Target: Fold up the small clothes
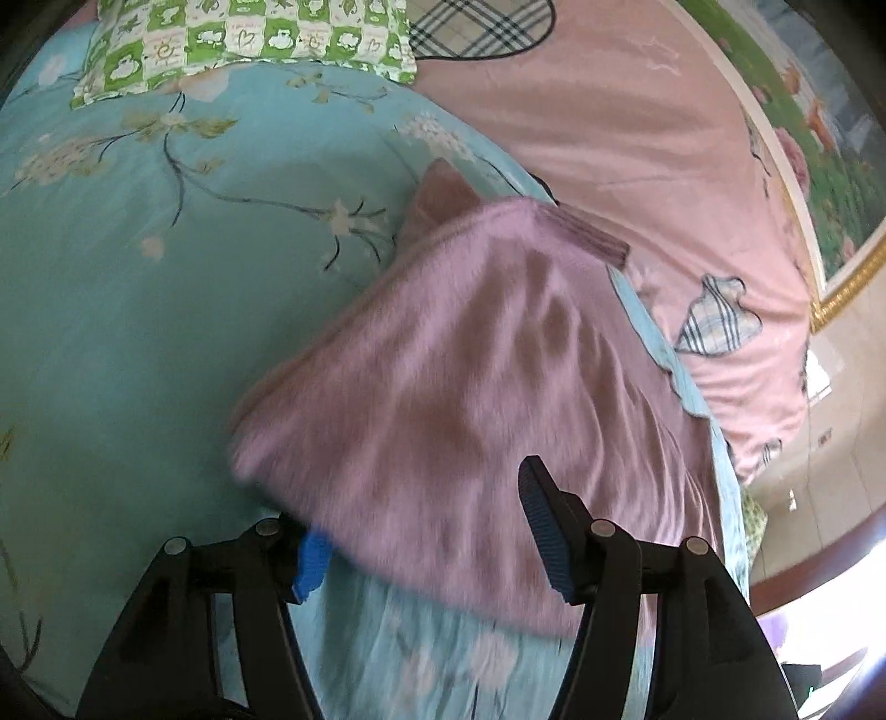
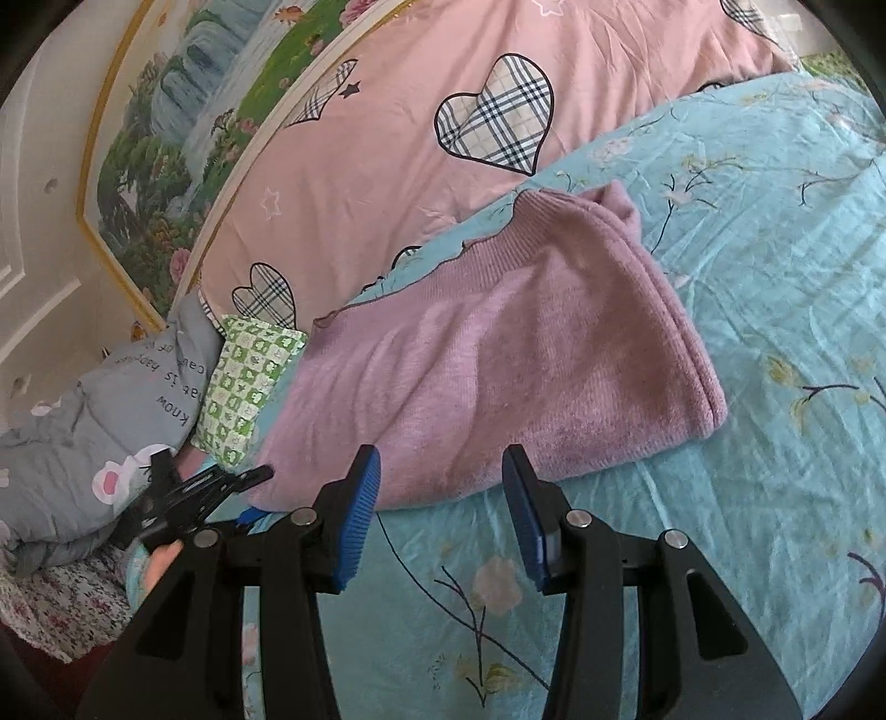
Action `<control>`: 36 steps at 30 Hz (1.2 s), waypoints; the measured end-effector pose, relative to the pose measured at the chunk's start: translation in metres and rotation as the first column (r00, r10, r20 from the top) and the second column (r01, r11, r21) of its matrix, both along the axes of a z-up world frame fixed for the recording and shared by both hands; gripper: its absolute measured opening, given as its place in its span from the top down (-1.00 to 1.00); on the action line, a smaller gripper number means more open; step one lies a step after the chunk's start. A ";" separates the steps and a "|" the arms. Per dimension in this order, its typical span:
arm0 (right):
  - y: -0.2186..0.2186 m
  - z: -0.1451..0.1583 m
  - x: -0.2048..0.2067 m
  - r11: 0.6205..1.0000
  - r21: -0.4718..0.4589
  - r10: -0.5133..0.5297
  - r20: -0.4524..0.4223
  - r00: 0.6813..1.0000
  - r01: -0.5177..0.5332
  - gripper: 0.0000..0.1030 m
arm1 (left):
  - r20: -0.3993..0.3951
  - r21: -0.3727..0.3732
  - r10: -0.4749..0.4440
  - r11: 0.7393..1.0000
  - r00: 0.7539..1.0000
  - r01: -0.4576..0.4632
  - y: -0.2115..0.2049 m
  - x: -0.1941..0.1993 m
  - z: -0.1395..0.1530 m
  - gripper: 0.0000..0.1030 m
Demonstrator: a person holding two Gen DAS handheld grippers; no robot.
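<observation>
A folded pink knit garment (image 1: pixel 470 360) lies on the light blue floral bedspread (image 1: pixel 138 277); it also shows in the right wrist view (image 2: pixel 498 354). My left gripper (image 1: pixel 421 531) is open, its jaws wide apart at the garment's near edge, and the cloth drapes over the left fingertip (image 1: pixel 310 559). My right gripper (image 2: pixel 440 487) is open and empty, just short of the garment's near edge above the bedspread (image 2: pixel 747 498). The left gripper also shows in the right wrist view (image 2: pixel 194 493) at the garment's left corner.
A pink quilt with plaid hearts (image 2: pixel 443 111) lies beyond the garment. A green patterned pillow (image 1: pixel 249 39) sits at the far side, and another shows in the right wrist view (image 2: pixel 243 382) beside a grey quilt (image 2: pixel 83 432). A painted headboard (image 2: pixel 183 138) stands behind.
</observation>
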State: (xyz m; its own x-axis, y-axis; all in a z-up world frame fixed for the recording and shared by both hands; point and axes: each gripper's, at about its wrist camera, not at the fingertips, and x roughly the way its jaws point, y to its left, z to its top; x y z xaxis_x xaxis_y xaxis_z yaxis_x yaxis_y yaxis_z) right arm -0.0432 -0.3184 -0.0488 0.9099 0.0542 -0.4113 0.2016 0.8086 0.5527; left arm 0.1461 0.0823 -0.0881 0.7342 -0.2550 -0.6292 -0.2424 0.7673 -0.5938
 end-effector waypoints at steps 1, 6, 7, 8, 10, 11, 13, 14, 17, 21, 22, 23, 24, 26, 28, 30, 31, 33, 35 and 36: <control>-0.001 -0.001 0.000 1.000 0.009 0.009 0.002 1.000 -0.009 0.08 | 0.002 -0.002 0.011 1.000 1.000 -0.011 -0.001 0.003 0.000 -0.17; -0.003 -0.002 -0.001 1.000 0.026 0.008 0.012 1.000 -0.008 0.07 | 0.024 0.000 -0.037 0.999 0.999 0.037 -0.015 0.022 0.010 0.65; -0.004 -0.001 -0.001 0.999 0.036 0.009 0.013 1.000 -0.009 0.07 | 0.037 0.048 -0.048 0.998 0.998 0.046 -0.023 0.022 0.017 0.77; -0.004 0.001 -0.001 0.999 0.043 0.012 0.014 1.000 -0.012 0.07 | 0.056 0.096 -0.069 0.993 0.996 0.063 -0.032 0.022 0.026 0.82; -0.007 0.005 -0.002 0.998 0.064 0.021 0.022 1.000 -0.022 0.07 | 0.098 0.170 -0.118 0.980 0.988 0.100 -0.051 0.021 0.045 0.84; -0.008 0.007 -0.002 0.997 0.074 0.022 0.027 0.999 -0.024 0.07 | 0.114 0.199 -0.148 0.972 0.982 0.124 -0.061 0.020 0.054 0.85; -0.016 0.012 -0.002 0.994 0.110 0.020 0.043 0.999 -0.025 0.07 | 0.149 0.252 -0.209 0.953 0.966 0.168 -0.084 0.018 0.071 0.86; -0.020 0.015 -0.002 0.992 0.125 0.019 0.045 0.999 -0.025 0.07 | 0.167 0.273 -0.244 0.943 0.955 0.193 -0.096 0.017 0.080 0.86; -0.040 0.027 -0.002 0.982 0.189 0.013 0.081 0.997 -0.028 0.07 | 0.210 0.304 -0.371 0.904 0.904 0.300 -0.143 0.017 0.100 0.86; -0.069 0.047 0.001 0.980 0.200 -0.008 0.093 0.996 -0.011 0.07 | 0.200 0.376 -0.524 0.821 0.828 0.429 -0.211 0.013 0.099 0.86; -0.077 0.053 0.005 0.981 0.195 -0.011 0.077 0.997 -0.005 0.07 | 0.183 0.392 -0.553 0.799 0.813 0.456 -0.225 0.013 0.093 0.86; -0.082 0.057 0.009 0.982 0.190 -0.007 0.063 0.998 -0.005 0.07 | 0.164 0.399 -0.574 0.783 0.803 0.478 -0.238 0.014 0.086 0.86; -0.087 0.059 0.013 0.983 0.185 0.000 0.051 0.999 -0.009 0.07 | 0.132 0.395 -0.600 0.762 0.789 0.513 -0.251 0.016 0.074 0.86; -0.094 0.061 0.026 0.984 0.178 0.021 0.018 1.000 -0.023 0.02 | 0.079 0.399 -0.624 0.734 0.777 0.549 -0.265 0.019 0.055 0.86; -0.098 0.058 0.044 0.982 0.184 0.053 -0.023 0.998 -0.048 -0.19 | 0.043 0.416 -0.628 0.718 0.777 0.558 -0.272 0.017 0.040 0.86; -0.097 0.055 0.057 0.981 0.183 0.074 -0.044 0.996 -0.065 -0.33 | 0.039 0.417 -0.628 0.717 0.777 0.559 -0.271 0.015 0.034 0.86; -0.094 0.054 0.071 0.979 0.181 0.105 -0.059 0.993 -0.093 -0.33 | 0.045 0.402 -0.628 0.723 0.777 0.562 -0.268 0.014 0.034 0.86; -0.090 0.052 0.089 0.975 0.179 0.145 -0.077 0.986 -0.129 -0.36 | 0.057 0.377 -0.621 0.738 0.782 0.559 -0.262 0.016 0.035 0.85; -0.085 0.050 0.114 0.971 0.172 0.187 -0.101 0.977 -0.168 -0.39 | 0.069 0.349 -0.615 0.752 0.785 0.559 -0.255 0.019 0.038 0.85; -0.083 0.048 0.124 0.968 0.173 0.204 -0.109 0.973 -0.184 -0.40 | 0.080 0.331 -0.612 0.761 0.786 0.558 -0.250 0.018 0.040 0.85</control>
State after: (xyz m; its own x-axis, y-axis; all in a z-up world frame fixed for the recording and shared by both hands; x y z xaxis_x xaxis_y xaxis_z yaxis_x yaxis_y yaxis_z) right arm 0.0807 -0.4014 -0.0006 0.8172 0.2990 -0.4928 0.1257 0.7420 0.6585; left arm 0.1644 -0.1677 -0.0481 0.6011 -0.5080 -0.6169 0.3946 0.8599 -0.3237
